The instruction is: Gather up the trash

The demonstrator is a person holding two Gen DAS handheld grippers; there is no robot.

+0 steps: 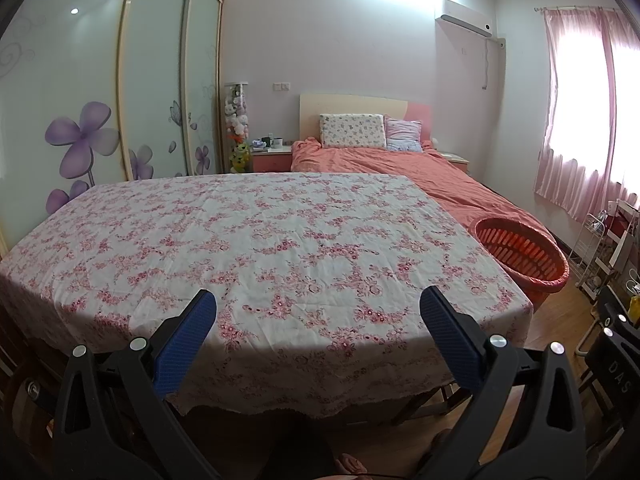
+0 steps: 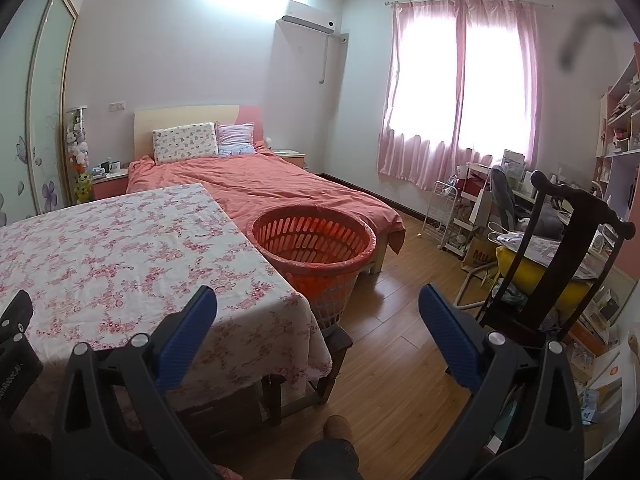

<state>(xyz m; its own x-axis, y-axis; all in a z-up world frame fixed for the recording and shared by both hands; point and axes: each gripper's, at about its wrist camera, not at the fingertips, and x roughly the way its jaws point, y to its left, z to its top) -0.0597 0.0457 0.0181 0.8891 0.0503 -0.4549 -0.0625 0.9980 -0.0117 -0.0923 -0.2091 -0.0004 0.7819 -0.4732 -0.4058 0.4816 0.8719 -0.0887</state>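
In the left wrist view, the left gripper (image 1: 318, 308) is hovering over the near edge of a table draped in a white cloth printed with pink flowers (image 1: 256, 240). Its two black fingers with blue ribbed pads (image 1: 188, 344) are standing wide apart, and nothing is lying between them. At five o'clock, part of the right gripper's black body is showing at the frame edge. A person's foot is peeking in at six o'clock on the brown wooden plank floor (image 1: 560, 320).

In the right wrist view, the right gripper (image 2: 318, 308) is hanging past the table's right corner, above the floor, jaws equally wide and holding nothing. At two o'clock from the left gripper, and at twelve o'clock just ahead of the right one, a round orange slatted plastic basket lined with a thin bag (image 2: 316, 248) is sitting just beside the table's right edge, between the table and the foot of the bed. No loose trash is showing on the cloth in either view.

A dark carved wooden chair (image 2: 560, 248) is standing at three o'clock. Farther off, a bed with a salmon-pink cover (image 2: 264, 184) is stretching toward twelve o'clock. Pink curtains (image 2: 460, 92) are glowing at one o'clock.
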